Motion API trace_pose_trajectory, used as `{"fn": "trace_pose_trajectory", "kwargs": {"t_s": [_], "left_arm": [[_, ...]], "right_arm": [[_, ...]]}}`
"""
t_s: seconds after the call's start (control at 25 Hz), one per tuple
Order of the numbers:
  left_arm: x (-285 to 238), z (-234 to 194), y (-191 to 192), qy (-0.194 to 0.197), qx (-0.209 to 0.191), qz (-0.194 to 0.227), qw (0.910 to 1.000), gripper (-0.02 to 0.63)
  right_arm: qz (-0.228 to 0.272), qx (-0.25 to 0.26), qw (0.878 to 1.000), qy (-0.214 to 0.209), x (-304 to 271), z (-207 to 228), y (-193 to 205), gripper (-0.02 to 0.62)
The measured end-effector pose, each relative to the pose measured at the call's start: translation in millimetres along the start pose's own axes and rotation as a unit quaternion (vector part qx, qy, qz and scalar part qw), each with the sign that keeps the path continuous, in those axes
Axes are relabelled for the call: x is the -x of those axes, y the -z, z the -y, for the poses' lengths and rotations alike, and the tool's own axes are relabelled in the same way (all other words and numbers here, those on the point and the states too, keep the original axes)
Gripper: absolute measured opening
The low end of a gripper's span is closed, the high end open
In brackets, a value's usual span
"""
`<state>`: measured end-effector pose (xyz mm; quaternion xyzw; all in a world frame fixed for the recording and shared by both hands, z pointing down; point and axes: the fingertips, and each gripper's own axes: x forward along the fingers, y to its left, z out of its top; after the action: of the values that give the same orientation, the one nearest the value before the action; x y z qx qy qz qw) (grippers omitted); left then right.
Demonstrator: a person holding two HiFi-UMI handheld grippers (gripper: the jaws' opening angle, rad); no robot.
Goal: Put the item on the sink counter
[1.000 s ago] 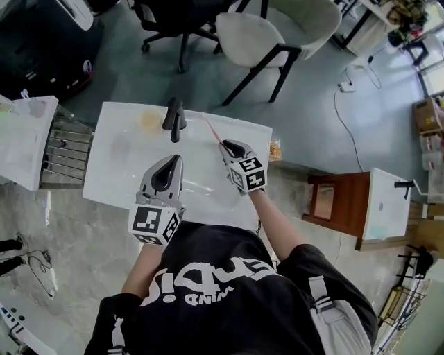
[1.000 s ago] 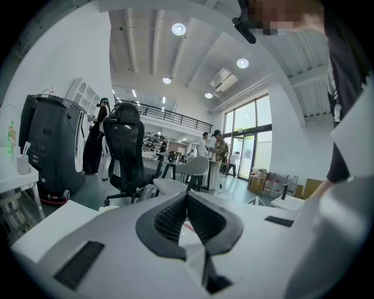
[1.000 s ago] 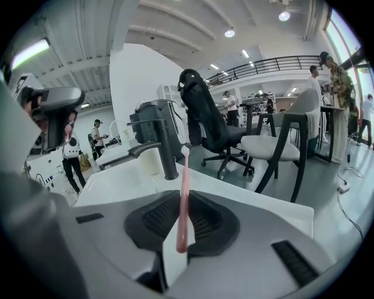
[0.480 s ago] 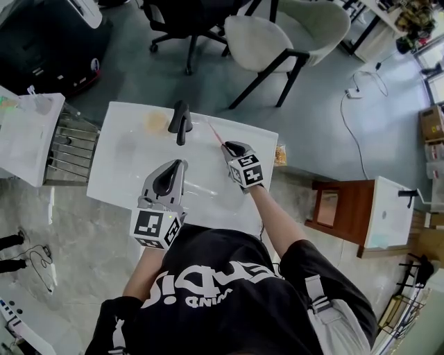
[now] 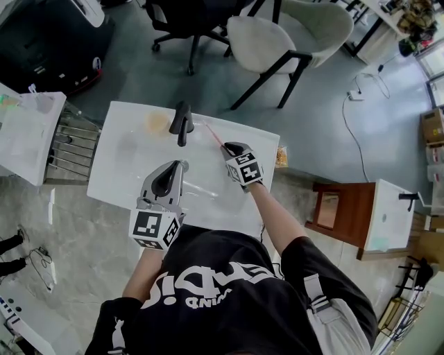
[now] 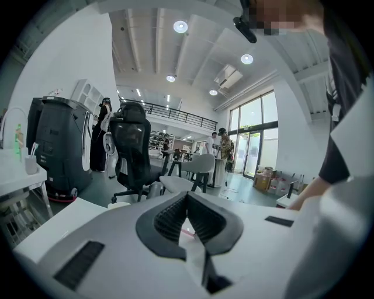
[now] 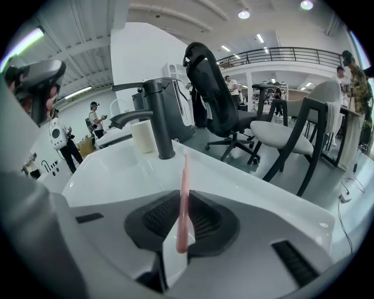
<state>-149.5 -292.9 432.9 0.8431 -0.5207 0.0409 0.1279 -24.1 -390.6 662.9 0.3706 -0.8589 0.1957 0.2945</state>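
Note:
A thin pink toothbrush point(image 5: 215, 135) is gripped by my right gripper point(image 5: 228, 148) and sticks out ahead over the white sink counter point(image 5: 125, 163), right of the black faucet point(image 5: 182, 119). In the right gripper view the toothbrush point(image 7: 183, 198) stands upright between the shut jaws, with the faucet point(image 7: 156, 120) and a white cup point(image 7: 143, 136) beyond it. My left gripper point(image 5: 178, 166) hovers over the counter's near side. Its jaws point(image 6: 187, 197) are shut on nothing. A pale round cup point(image 5: 157, 122) sits left of the faucet.
A metal rack point(image 5: 69, 149) and another white counter point(image 5: 24, 135) stand to the left. Beyond the sink are a cream chair point(image 5: 277, 35) and a black office chair point(image 5: 187, 21). A wooden stand point(image 5: 333, 201) is on the right, and a power cable point(image 5: 361, 97) lies on the floor.
My right gripper with the toothbrush has edged slightly toward the faucet. The left gripper has barely moved. The head view shifted a little.

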Motion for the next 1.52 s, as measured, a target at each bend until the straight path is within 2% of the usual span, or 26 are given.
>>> {"fn": "trace_pose_trajectory", "kwargs": {"t_s": [0.84,1.52], "left_arm": [[-2.1,-5.2,2.0,-0.003,0.002,-0.001,1.0000,0.021],[-0.2,-11.0,3.7,-0.003,0.007,0.001,1.0000,0.021]], "right_arm": [[-0.021,0.003,1.000,0.017,-6.6,11.4,-0.5,0.061],[0.002,-0.011,0.999,0.036,1.2,17.9,-6.7,0.072]]}}
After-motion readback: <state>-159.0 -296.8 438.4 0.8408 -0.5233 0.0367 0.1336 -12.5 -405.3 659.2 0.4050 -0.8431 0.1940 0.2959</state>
